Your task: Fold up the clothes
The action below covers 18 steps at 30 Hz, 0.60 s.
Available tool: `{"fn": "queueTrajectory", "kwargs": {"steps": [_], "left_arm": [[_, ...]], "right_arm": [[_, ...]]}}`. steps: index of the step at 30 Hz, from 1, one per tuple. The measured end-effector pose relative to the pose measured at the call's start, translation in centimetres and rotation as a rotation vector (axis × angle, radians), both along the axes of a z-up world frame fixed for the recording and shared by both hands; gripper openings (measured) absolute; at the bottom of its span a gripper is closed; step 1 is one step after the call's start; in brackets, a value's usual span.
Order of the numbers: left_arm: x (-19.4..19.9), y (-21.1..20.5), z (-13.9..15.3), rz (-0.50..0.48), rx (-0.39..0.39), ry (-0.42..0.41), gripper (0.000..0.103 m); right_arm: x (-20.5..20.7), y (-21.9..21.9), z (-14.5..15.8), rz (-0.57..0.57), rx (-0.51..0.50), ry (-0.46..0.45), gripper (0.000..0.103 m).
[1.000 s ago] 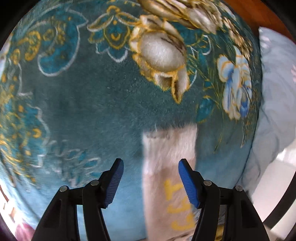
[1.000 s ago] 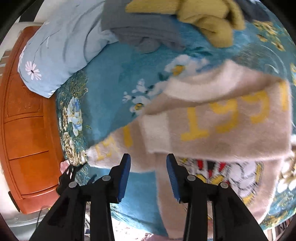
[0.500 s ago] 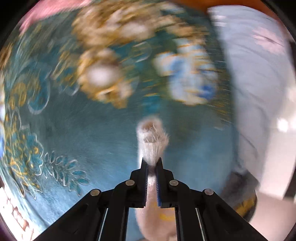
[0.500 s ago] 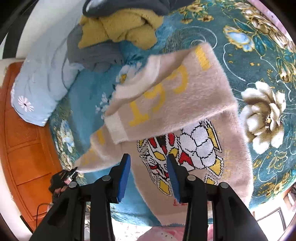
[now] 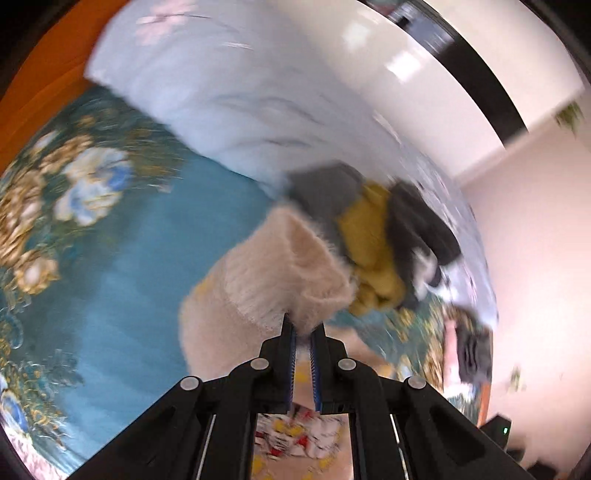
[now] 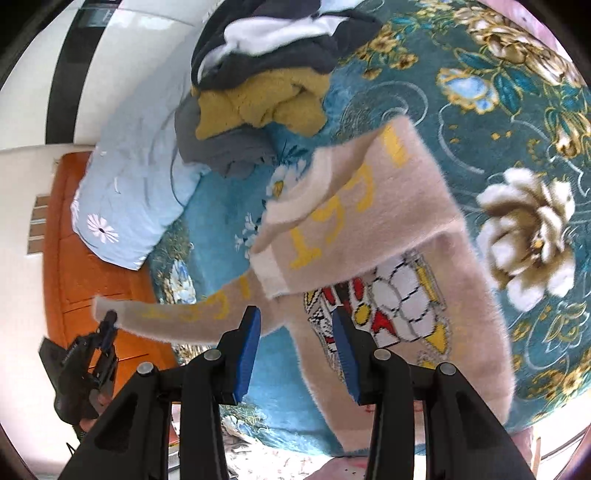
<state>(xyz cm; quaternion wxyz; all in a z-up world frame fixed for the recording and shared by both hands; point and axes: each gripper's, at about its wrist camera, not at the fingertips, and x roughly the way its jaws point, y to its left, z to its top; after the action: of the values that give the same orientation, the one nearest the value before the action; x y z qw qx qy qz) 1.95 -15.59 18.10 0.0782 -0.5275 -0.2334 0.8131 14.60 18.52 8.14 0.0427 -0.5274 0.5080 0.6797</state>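
Observation:
A fuzzy beige sweater (image 6: pixel 399 236) with yellow numbers and a cartoon print lies on the teal floral blanket (image 6: pixel 480 110). One sleeve is folded across its chest. My left gripper (image 5: pixel 303 332) is shut on the cuff of the other sleeve (image 5: pixel 295 266) and holds it lifted above the bed. In the right wrist view that left gripper (image 6: pixel 107 321) shows at the far left, with the sleeve (image 6: pixel 184 314) stretched out from the sweater. My right gripper (image 6: pixel 295 332) is open and empty, above the sweater's lower left side.
A pile of clothes, yellow (image 6: pixel 262 103), grey (image 6: pixel 225 147) and dark with white (image 6: pixel 280 33), sits at the head of the bed. A light blue pillow (image 6: pixel 136 184) lies beside it. An orange wooden headboard (image 6: pixel 74 266) stands at the left.
My left gripper closed on the sleeve cuff and lifted it up and back, swinging toward the clothes pile. My right gripper rose away from the sweater and stayed open.

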Motion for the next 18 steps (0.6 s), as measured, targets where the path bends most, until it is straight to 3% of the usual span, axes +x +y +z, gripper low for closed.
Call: {"fn": "queueTrajectory", "kwargs": {"steps": [5, 11, 15, 18], "left_arm": [[0.4, 10.4, -1.2, -0.084, -0.111, -0.032, 0.008], [1.3, 20.8, -5.6, -0.094, -0.257, -0.160, 0.008], [1.9, 26.1, -8.5, -0.149, -0.392, -0.250, 0.008], [1.5, 28.1, -10.0, -0.167, -0.447, -0.301, 0.008]], "right_arm": [[1.8, 5.4, 0.0, 0.079, 0.030, 0.044, 0.041], [5.4, 14.0, -1.1, 0.132, 0.034, 0.067, 0.041], [9.1, 18.8, -3.0, 0.075, 0.022, 0.024, 0.041], [11.6, 21.5, -3.7, 0.021, 0.019, 0.013, 0.041]]}}
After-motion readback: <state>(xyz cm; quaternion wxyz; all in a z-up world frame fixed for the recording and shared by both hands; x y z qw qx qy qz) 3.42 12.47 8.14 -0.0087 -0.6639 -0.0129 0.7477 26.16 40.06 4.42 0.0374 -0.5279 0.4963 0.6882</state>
